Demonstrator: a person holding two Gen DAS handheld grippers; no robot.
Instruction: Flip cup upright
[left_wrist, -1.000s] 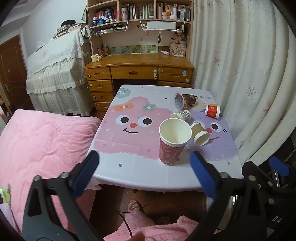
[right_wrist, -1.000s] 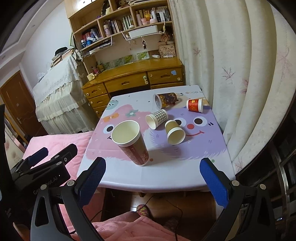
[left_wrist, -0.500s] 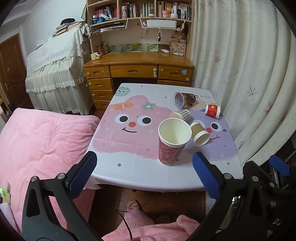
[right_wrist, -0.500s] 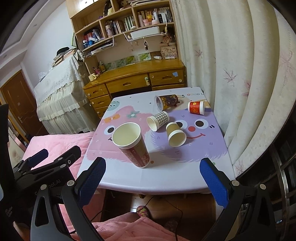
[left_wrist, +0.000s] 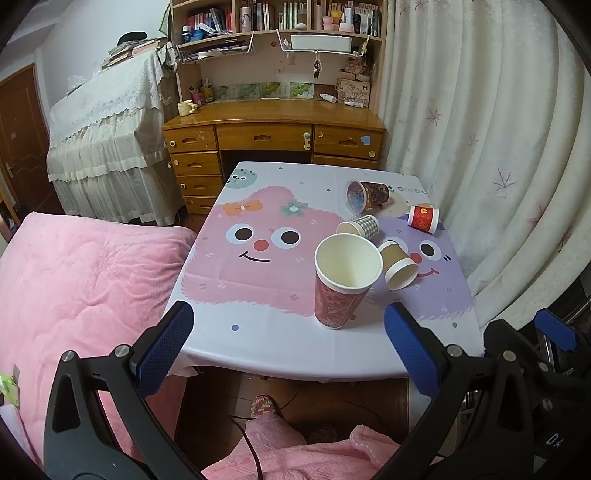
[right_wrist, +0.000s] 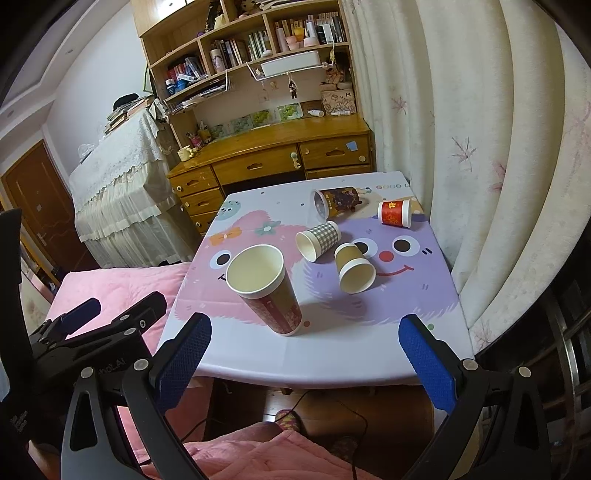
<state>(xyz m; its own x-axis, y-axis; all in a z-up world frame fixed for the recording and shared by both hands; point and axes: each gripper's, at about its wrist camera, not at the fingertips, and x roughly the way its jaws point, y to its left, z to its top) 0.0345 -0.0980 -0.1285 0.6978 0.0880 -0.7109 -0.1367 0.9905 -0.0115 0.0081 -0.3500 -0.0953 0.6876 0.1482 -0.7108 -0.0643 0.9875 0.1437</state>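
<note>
Wooden desk (left_wrist: 273, 118), pink bedding (left_wrist: 74, 288), curtain (left_wrist: 480, 129)

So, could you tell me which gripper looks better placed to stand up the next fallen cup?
Probably the right gripper: the yellow cup lies open ahead of it, while the tall upright cup partly blocks the left gripper.

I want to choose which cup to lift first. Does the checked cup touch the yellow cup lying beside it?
Apart. The right wrist view shows a strip of tablecloth between the checked cup and the yellow cup.
</note>
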